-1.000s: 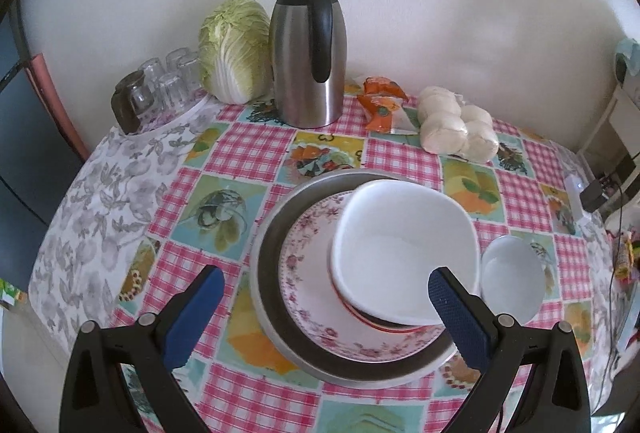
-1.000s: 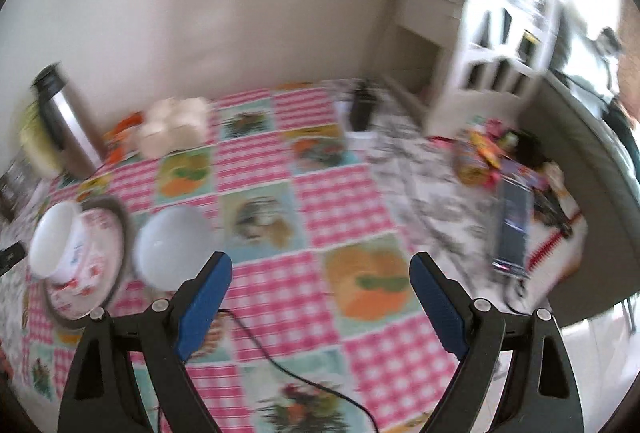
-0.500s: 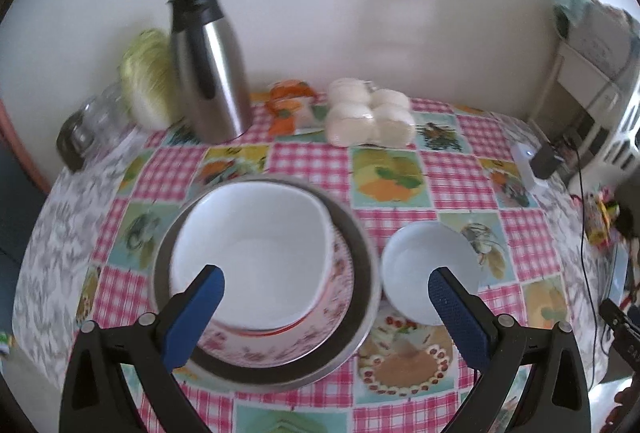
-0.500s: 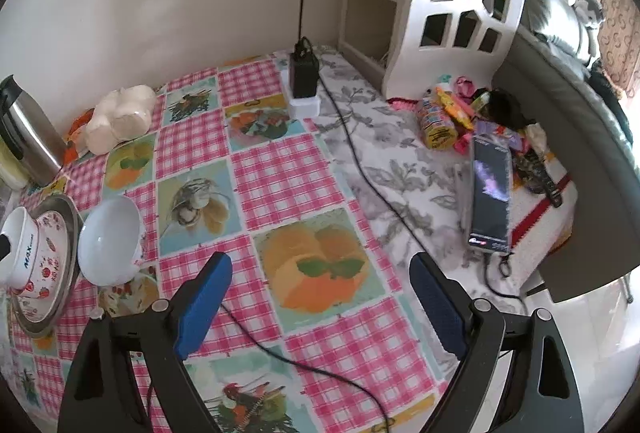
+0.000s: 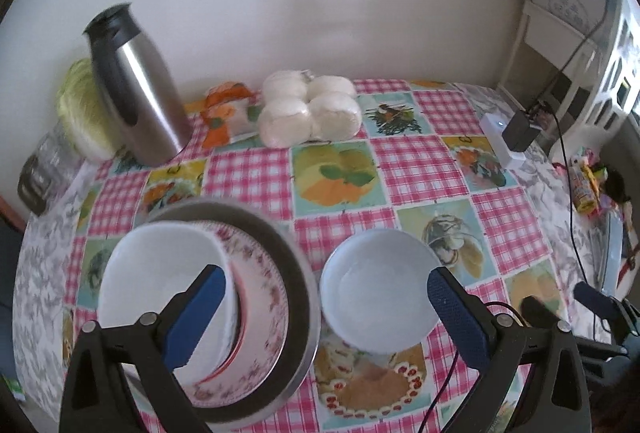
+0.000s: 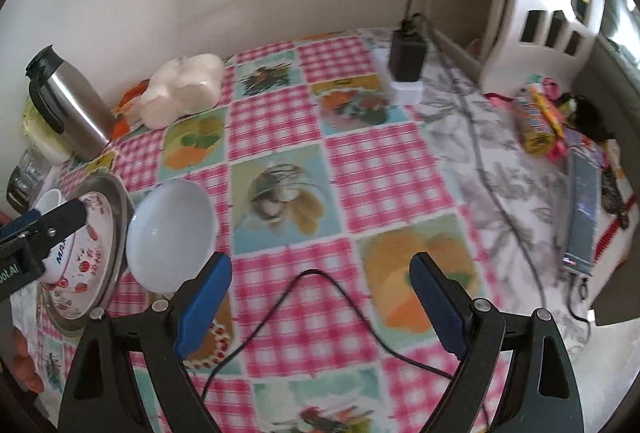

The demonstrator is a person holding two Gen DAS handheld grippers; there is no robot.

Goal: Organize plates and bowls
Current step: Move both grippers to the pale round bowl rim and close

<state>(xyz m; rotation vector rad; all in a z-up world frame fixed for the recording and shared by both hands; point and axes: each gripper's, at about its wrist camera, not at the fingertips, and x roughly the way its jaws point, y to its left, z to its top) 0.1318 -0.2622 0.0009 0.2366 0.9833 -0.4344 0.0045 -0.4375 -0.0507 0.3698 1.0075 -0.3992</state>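
Far left: square bowl (image 5: 160, 273) on floral plate (image 5: 264, 297) inside metal pan (image 5: 296, 273), thermos (image 5: 132, 89) behind. Just right of the pan, round bowl (image 5: 378, 289) sitting alone on the tablecloth (image 5: 420, 161). Left gripper (image 5: 324, 309) spread wide above both bowls, holding nothing. Right gripper (image 6: 320, 301) wide too, empty, over a cable (image 6: 280, 313).

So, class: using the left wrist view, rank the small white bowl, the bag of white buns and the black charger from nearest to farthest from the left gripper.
1. Small white bowl: just ahead of the left gripper, between its fingers.
2. Bag of white buns: mid-table, near the wall.
3. Black charger: far right, by the shelf.
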